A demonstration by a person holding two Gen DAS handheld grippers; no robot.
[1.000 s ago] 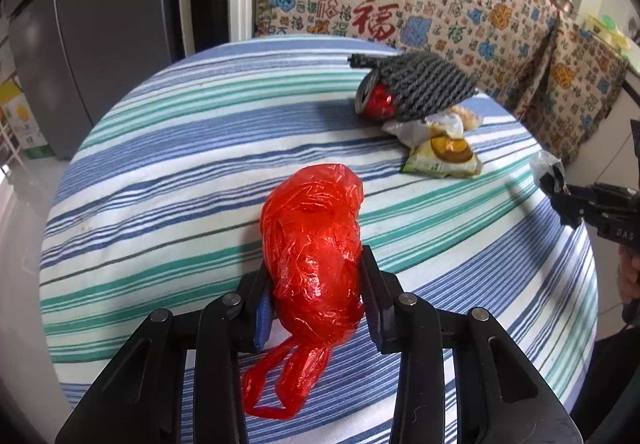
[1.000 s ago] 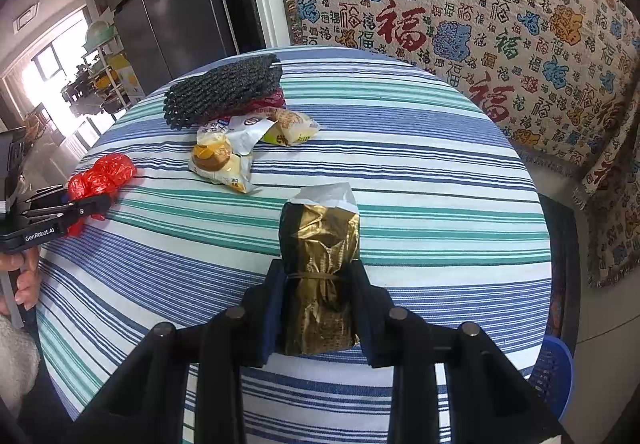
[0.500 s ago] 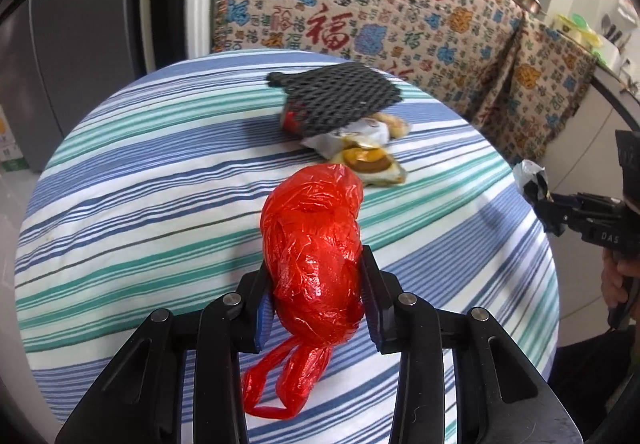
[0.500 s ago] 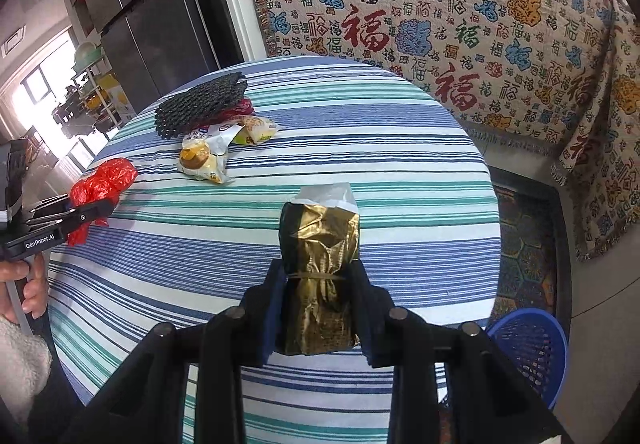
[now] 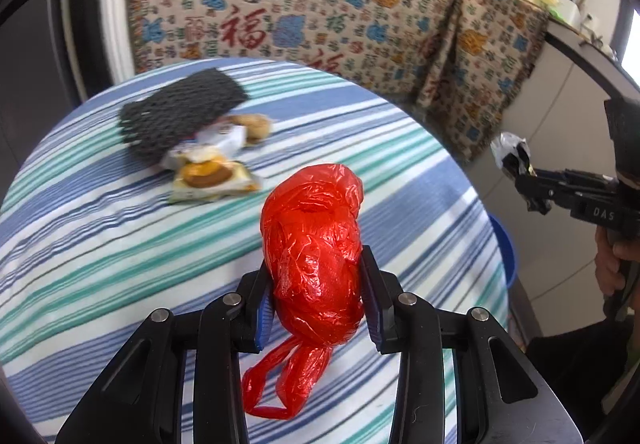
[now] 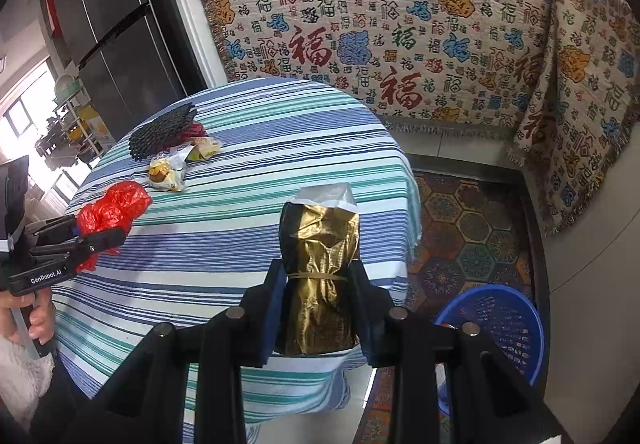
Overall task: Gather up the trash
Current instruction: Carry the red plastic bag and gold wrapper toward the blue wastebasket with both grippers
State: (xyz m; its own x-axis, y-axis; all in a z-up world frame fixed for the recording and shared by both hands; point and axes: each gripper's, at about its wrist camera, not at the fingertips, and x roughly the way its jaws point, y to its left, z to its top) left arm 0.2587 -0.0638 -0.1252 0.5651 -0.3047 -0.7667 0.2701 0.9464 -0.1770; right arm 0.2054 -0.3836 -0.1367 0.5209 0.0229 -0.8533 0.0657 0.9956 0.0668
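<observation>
The left gripper point(image 5: 318, 298) is clamped on the red bag point(image 5: 314, 248); the right gripper point(image 6: 318, 314) on the gold packet point(image 6: 320, 276). Both have been carried off the table point(image 6: 248, 228) toward the blue basket point(image 6: 504, 328), now revealed at four o'clock; disposal is judged imminent.

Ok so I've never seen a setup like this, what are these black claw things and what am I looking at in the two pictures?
A person holds a two-fingered tool in each hand, each with a camera looking along its fingers. The left view shows the left hand-held gripper clamped on a crumpled red plastic bag. The right view shows the right hand-held gripper clamped on a gold foil packet. Both are above a round table with a striped cloth. On it lie a black mesh piece and snack wrappers. A blue basket sits on the floor.
</observation>
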